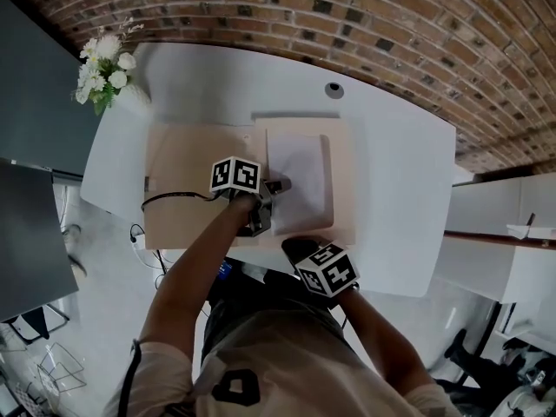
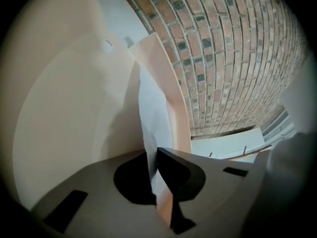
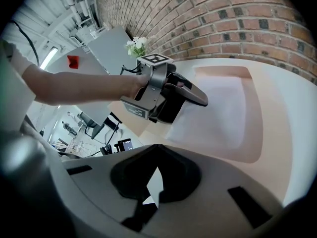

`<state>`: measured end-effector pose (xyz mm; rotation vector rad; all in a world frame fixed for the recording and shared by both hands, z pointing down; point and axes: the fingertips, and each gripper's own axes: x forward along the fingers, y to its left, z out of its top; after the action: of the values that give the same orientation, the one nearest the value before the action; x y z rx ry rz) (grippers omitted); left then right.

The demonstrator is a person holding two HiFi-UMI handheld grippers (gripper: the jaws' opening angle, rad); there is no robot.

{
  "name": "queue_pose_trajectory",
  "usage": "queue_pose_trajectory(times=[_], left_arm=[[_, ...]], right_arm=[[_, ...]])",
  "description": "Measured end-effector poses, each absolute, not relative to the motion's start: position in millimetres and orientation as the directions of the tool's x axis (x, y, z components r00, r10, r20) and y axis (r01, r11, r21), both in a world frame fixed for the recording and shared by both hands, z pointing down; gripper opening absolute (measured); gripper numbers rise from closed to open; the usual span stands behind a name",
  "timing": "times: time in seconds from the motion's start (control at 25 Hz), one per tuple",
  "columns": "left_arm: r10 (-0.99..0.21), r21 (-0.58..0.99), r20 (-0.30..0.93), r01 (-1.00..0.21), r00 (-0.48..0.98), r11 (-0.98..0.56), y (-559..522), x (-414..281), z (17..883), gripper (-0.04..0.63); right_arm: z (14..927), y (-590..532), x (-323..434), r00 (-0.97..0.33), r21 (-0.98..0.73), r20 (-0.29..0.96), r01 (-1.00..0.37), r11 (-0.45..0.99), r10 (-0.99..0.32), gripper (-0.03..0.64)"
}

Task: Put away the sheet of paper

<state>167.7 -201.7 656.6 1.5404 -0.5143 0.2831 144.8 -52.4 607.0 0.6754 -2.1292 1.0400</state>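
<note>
A white sheet of paper [image 1: 300, 176] lies in the right half of an open beige folder [image 1: 187, 181] on the white table [image 1: 400, 146]. My left gripper [image 1: 280, 184] is at the sheet's left edge. In the left gripper view the left gripper [image 2: 156, 175] is shut on the sheet of paper [image 2: 151, 118], with a beige strip of the folder [image 2: 59, 93] pinched under it. My right gripper [image 1: 295, 246] hovers at the folder's near edge; its jaws [image 3: 151, 182] are shut with nothing in them. From there I see the left gripper [image 3: 205, 102] on the paper [image 3: 223, 108].
A bunch of white flowers [image 1: 102, 69] stands at the table's back left corner. A round cable hole [image 1: 334, 89] sits near the brick wall. A black cable [image 1: 174, 198] crosses the folder's left flap. The table's front edge is just under my right gripper.
</note>
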Motion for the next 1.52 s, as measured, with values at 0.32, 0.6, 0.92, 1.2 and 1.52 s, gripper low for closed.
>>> queue_pose_trajectory(times=[0.32, 0.6, 0.92, 1.2, 1.52], left_arm=[[-0.141, 0.859, 0.509, -0.511, 0.849, 0.023, -196.6, 168.1, 660.1, 0.015], [-0.122, 0.862, 0.504, -0.506, 0.855, 0.013, -194.0, 169.2, 661.3, 0.015], [-0.088, 0.905, 0.424, -0.424, 0.901, 0.029, -195.9, 172.1, 657.3, 0.015], [-0.052, 0.923, 0.386, -0.385, 0.921, 0.015, -194.9, 173.4, 653.6, 0.015], [-0.032, 0.908, 0.418, -0.418, 0.908, -0.007, -194.2, 172.2, 654.8, 0.015]], right_arm=[[607.4, -52.3, 144.1, -0.667, -0.497, 0.729, -0.673, 0.548, -0.158, 0.023], [605.3, -47.8, 141.8, -0.653, -0.473, 0.738, -0.680, 0.560, -0.169, 0.023], [574.6, -70.0, 200.8, -0.489, -0.348, 0.764, -0.862, 0.368, -0.422, 0.023], [571.2, -107.6, 304.7, -0.136, -0.104, 0.805, -0.991, 0.088, -0.577, 0.023], [604.3, -103.7, 336.6, -0.136, -0.166, 0.842, -0.986, -0.010, -0.521, 0.025]])
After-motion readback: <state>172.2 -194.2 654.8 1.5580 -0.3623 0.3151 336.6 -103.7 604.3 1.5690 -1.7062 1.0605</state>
